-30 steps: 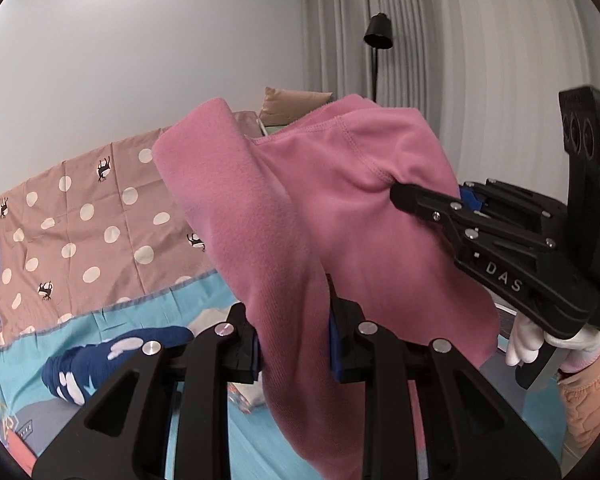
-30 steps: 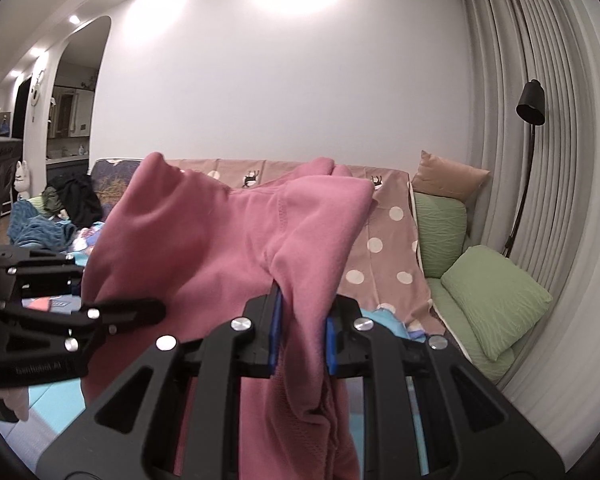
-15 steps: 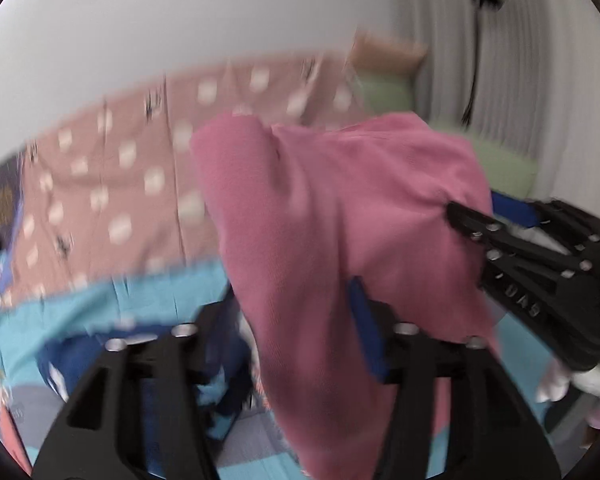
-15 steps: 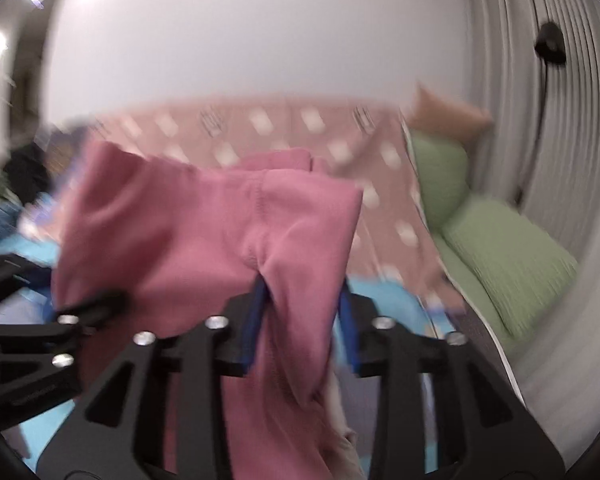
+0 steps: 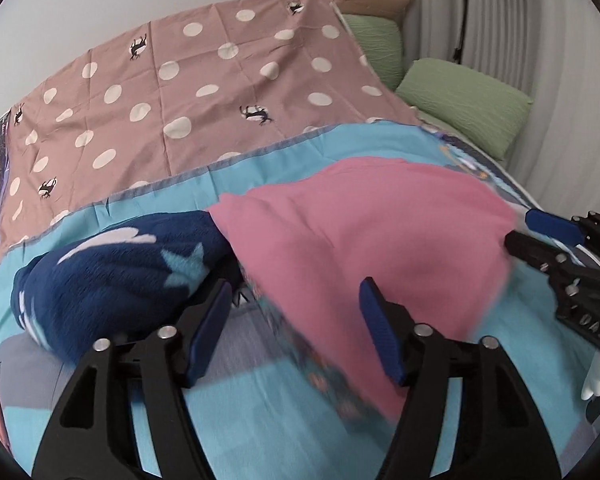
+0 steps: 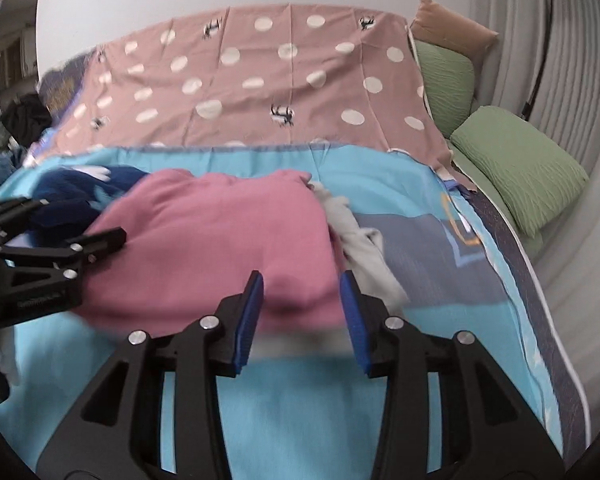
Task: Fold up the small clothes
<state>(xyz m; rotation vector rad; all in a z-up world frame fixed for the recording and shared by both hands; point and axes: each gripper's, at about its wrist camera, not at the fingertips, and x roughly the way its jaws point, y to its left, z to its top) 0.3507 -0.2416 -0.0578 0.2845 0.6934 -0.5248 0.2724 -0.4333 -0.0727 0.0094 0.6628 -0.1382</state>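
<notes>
A pink fleece garment (image 5: 364, 236) lies spread on the light blue bedsheet (image 5: 260, 412); it also shows in the right wrist view (image 6: 220, 236). My left gripper (image 5: 296, 320) is open, its jaws wide apart just in front of the garment's near edge. My right gripper (image 6: 302, 308) is open too, its blue pads either side of the garment's near edge without pinching it. Each gripper shows in the other's view, at the garment's sides (image 5: 560, 256) (image 6: 52, 256).
A dark blue fleece garment with white and pale blue shapes (image 5: 112, 276) lies left of the pink one. A grey-white garment (image 6: 360, 240) lies right of it. A brown polka-dot cover (image 5: 188, 80) and green pillows (image 6: 516, 164) sit beyond.
Both grippers held the pink garment up in the air, then swung down and opened. The garment now lies on the bed, released.
</notes>
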